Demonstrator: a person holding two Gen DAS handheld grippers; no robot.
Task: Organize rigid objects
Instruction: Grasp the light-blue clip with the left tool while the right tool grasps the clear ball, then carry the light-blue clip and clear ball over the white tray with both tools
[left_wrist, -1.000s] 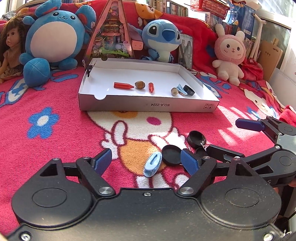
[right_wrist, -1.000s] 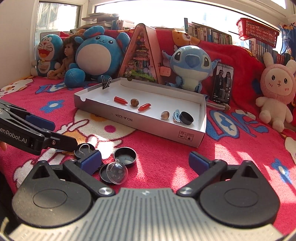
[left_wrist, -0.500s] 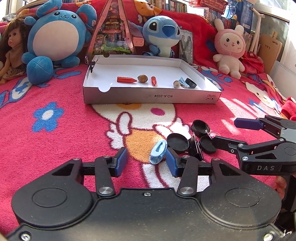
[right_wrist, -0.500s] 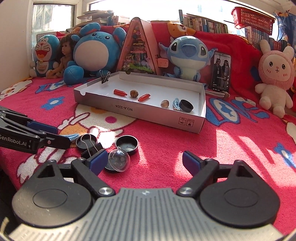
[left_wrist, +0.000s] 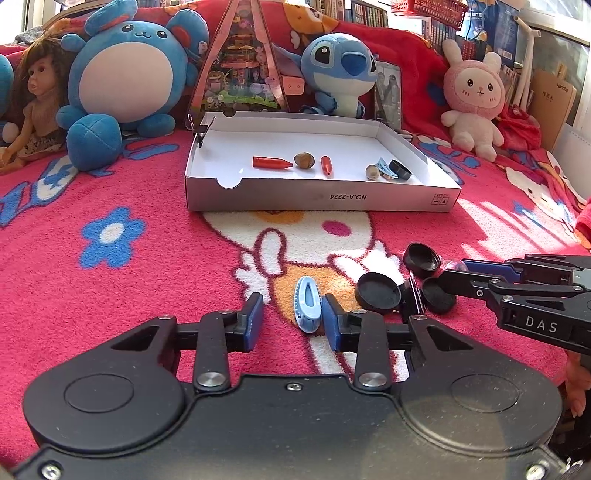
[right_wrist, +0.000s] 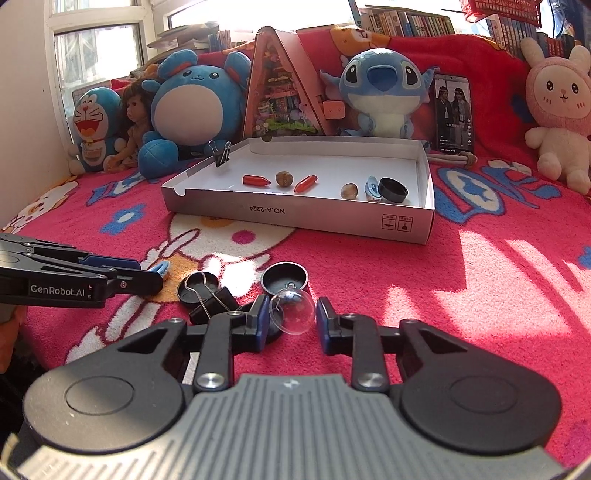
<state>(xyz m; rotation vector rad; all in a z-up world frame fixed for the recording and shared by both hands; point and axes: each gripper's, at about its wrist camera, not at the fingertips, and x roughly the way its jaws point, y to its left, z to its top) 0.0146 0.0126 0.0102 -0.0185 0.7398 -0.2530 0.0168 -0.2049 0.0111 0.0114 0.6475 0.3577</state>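
A red cartoon-print blanket (left_wrist: 110, 288) is spreading across the whole surface, with broad bare stretches lying to the left of the left gripper and to the right of the right gripper. A row of plush toys (right_wrist: 195, 107) is lining the far edge. In front of them a shallow white cardboard box (left_wrist: 321, 197) is sitting open, its low front wall facing the grippers; two red crayon-like pieces (left_wrist: 271, 163), two nuts, a blue clip and a black cap (right_wrist: 392, 189) are lying inside, leaving its left part bare.

The left gripper (left_wrist: 291, 321) is resting low on the blanket with its jaws apart, a light blue hair clip (left_wrist: 307, 304) lying between them, close against the right pad and clear of the left. Just to its right three black lids (left_wrist: 377, 292) and a black binder clip (right_wrist: 212, 301) are crowding together.

The right gripper (right_wrist: 291, 325) is sitting with its jaws partly apart around a clear plastic dome (right_wrist: 293, 312); whether the pads are touching it I cannot tell.
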